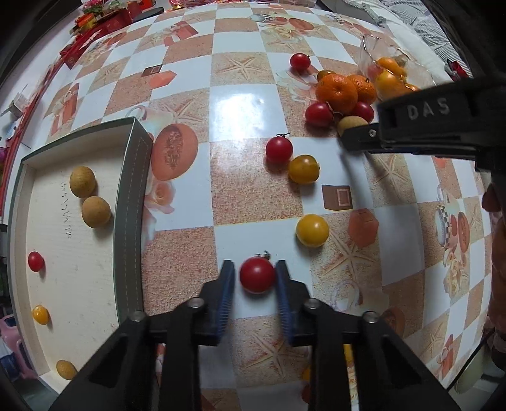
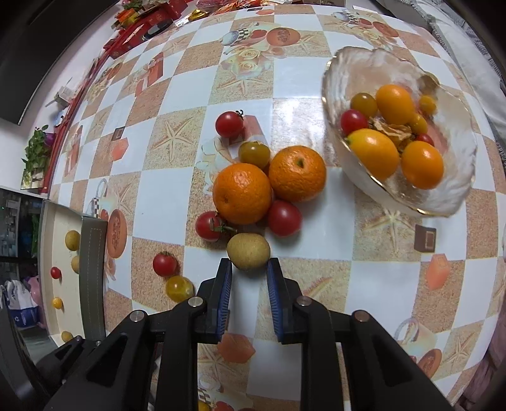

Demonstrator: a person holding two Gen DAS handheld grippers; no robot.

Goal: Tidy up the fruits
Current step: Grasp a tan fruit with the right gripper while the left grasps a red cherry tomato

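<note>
My left gripper (image 1: 255,272) is open, its blue pads on either side of a red cherry tomato (image 1: 257,274) on the table, with a small gap on the left side. My right gripper (image 2: 248,264) is open with its tips at a tan longan (image 2: 248,251) that lies in front of two oranges (image 2: 243,193) (image 2: 297,173) and red tomatoes (image 2: 283,218). The right gripper also shows in the left wrist view (image 1: 360,136). A shallow box (image 1: 72,227) at the left holds two longans (image 1: 83,181), a red tomato (image 1: 35,261) and a yellow one (image 1: 40,315).
A glass bowl (image 2: 357,72) at the right holds yellow and red fruits. Loose red (image 1: 278,150) and yellow tomatoes (image 1: 303,169) (image 1: 312,230) lie between the grippers. Red packets (image 2: 142,28) line the table's far edge.
</note>
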